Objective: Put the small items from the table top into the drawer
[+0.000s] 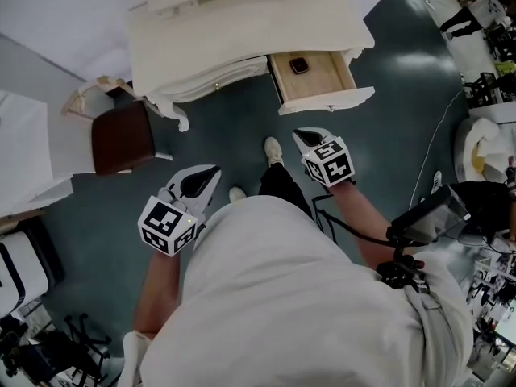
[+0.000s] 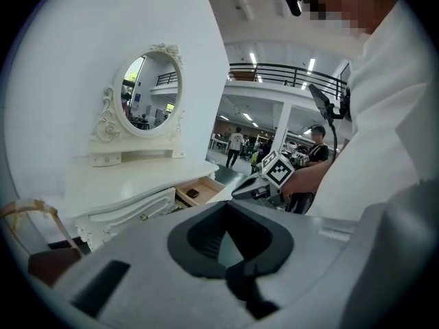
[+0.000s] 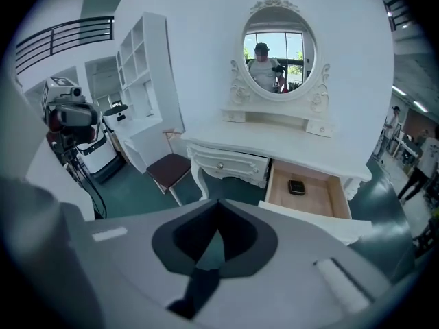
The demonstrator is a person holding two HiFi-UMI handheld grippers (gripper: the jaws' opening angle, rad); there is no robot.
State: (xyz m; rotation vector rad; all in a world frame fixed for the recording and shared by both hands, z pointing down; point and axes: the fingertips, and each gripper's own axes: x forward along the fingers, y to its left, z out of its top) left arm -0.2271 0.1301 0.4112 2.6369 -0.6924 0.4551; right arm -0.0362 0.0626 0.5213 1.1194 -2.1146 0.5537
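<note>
At waist level in front of the person, the right gripper (image 1: 304, 138) is held out on a bent forearm, nose toward the open drawer (image 1: 326, 100) but well short of it. Its jaws are closed tip to tip with nothing between them, as its own view (image 3: 218, 205) shows. The left gripper (image 1: 208, 174) sits further back and to the left, forearm also bent, nose angled toward the dressing table (image 1: 242, 31). Its jaws likewise meet and are empty (image 2: 225, 205). Neither gripper touches any furniture. The drawer is pulled out at the table's right side; one small dark item (image 1: 299, 65) lies on its wooden bottom near the back. A brown-seated chair (image 1: 121, 137) stands left of the table on the dark green floor (image 1: 234, 135).
</note>
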